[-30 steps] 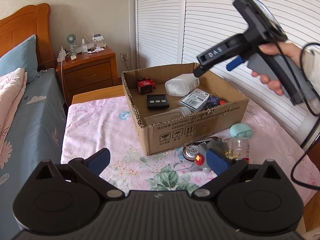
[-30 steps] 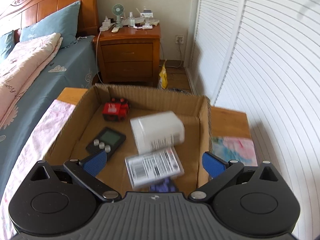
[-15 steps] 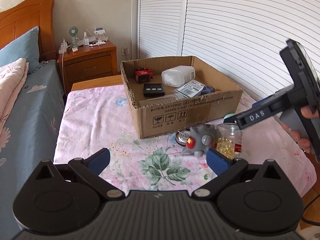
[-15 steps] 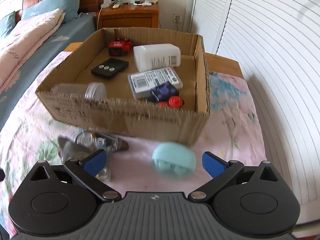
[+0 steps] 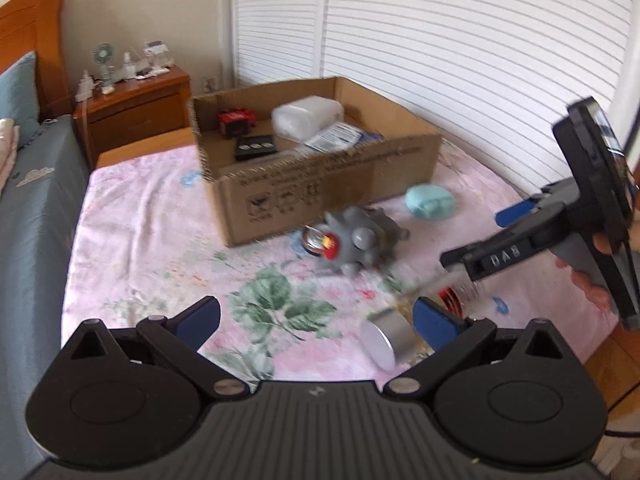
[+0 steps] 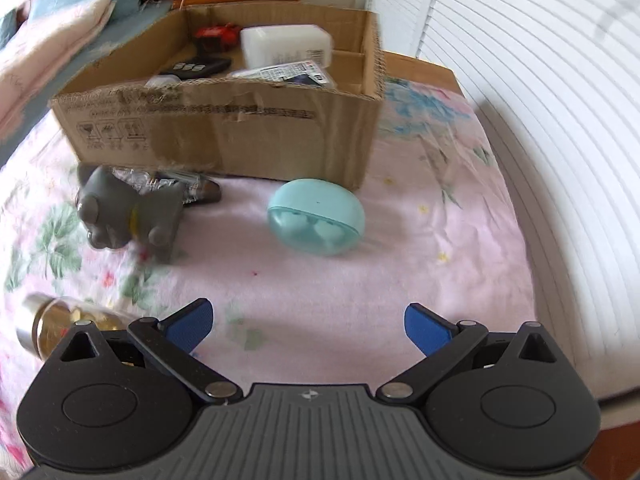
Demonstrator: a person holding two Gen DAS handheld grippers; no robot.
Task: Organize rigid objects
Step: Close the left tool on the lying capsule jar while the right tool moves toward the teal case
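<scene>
Jar (image 5: pixel 386 342) toppled, now beside the left jaws, outside them

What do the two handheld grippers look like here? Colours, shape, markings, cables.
Both are matte black plastic with a ribbed top plate, two round pivot housings and linkage arms with silver pins, ending in blue finger pads. In the left wrist view, the right gripper shows white "DAS" lettering on its side, a grey pistol handle and a black phone-like unit on top. A cable shows at the lower right edge.
</scene>
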